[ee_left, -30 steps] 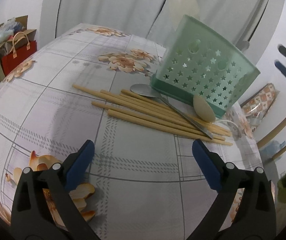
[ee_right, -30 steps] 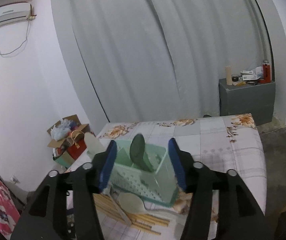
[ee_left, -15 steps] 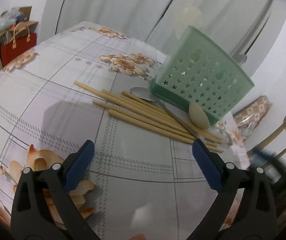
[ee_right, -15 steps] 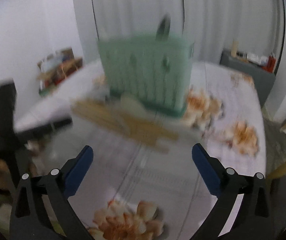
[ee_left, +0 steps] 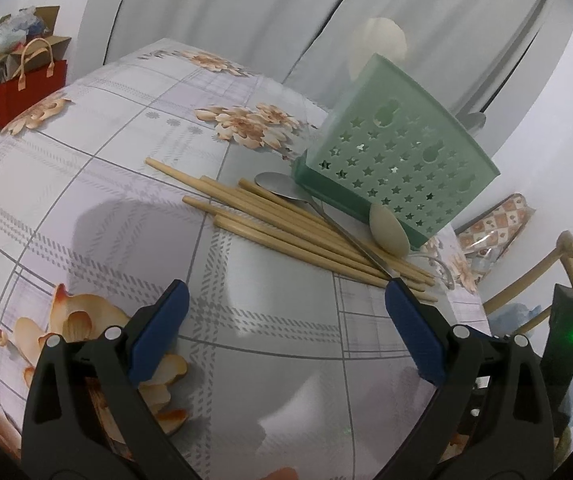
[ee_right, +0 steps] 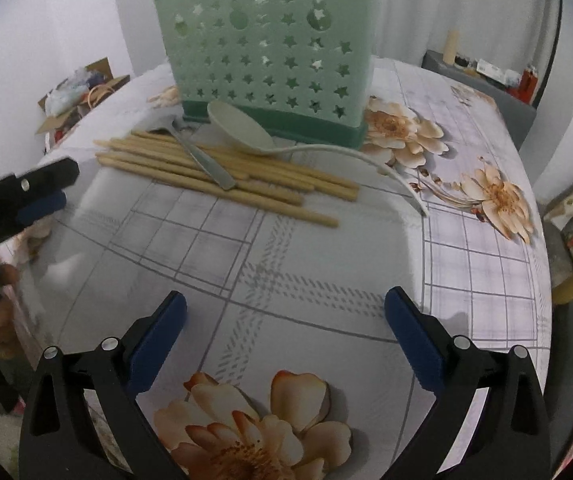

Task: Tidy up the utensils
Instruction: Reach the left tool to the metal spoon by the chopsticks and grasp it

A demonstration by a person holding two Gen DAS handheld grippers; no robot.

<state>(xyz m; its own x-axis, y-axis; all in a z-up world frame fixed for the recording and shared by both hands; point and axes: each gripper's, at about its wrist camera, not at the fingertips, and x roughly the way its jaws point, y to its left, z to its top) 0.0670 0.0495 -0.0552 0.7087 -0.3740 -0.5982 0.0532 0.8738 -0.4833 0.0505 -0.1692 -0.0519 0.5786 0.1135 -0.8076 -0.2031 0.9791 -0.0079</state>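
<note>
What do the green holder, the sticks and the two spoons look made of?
Green holder: matte plastic, moulded star cut-outs. Chopsticks: pale wood or bamboo, unvarnished tan. Grey spoon: metal, likely steel, with a dull sheen. Beige spoon: smooth plastic or ceramic; can't tell which.

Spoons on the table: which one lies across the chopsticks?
The metal spoon: its handle crosses the chopsticks. The white ladle sits beside the holder.

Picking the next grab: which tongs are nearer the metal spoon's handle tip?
Left, by a little. The left tongs sit just short of the metal spoon; the right tongs hang further back.
</note>
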